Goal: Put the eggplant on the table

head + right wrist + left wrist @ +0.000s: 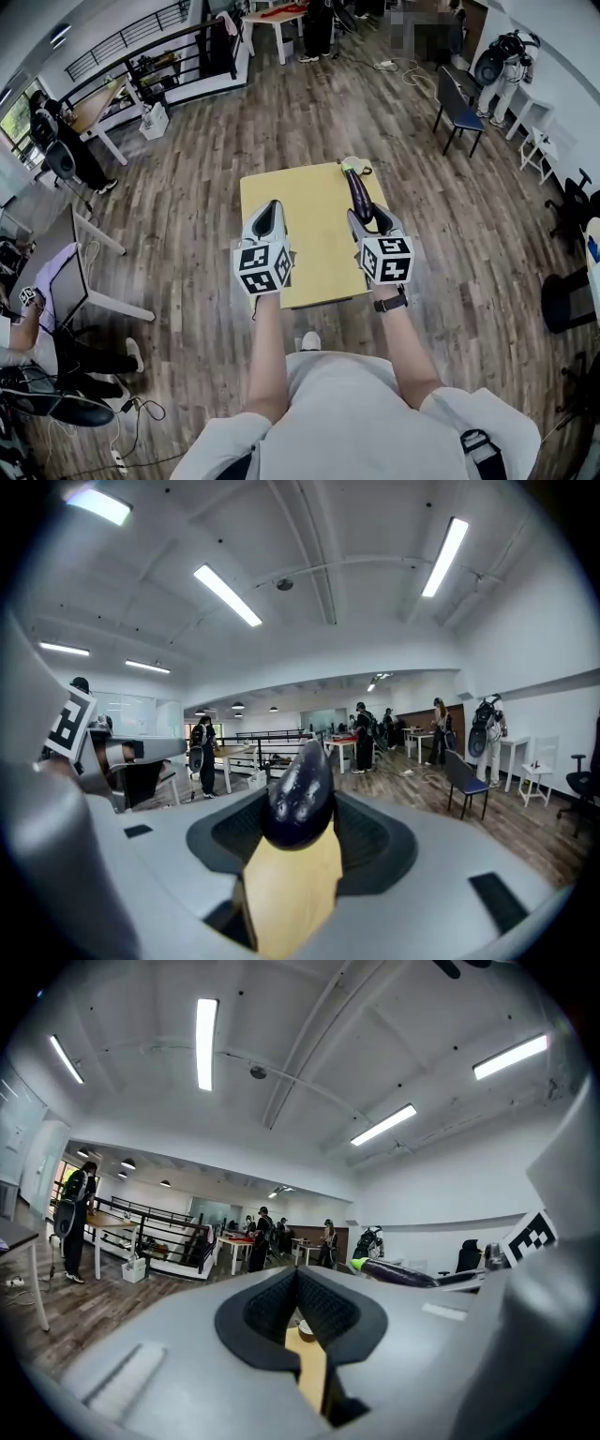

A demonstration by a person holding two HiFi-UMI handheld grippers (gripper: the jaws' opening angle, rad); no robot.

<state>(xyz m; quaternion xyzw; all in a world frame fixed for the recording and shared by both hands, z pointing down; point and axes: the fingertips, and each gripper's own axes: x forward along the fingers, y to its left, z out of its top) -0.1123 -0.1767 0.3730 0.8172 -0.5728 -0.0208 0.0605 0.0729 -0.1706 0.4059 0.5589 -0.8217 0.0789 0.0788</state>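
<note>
Eggplant (pixel 358 191) is clamped by its dark blunt end in my right claw (pixel 369 217), running straight ahead from the jaws, green stem farthest, along the right side of the yellow table (pixel 307 239), while my left claw (pixel 270 216) is closed and empty.

No legible text, brand, number or sign is found in any view. Only coded black-and-white square markers (pixel 258 268) are noted, on the left gripper (pixel 271 206) at 7 o'clock and the right gripper (pixel 367 217) at 5 o'clock of the table (pixel 314 253). They carry no characters.
</note>
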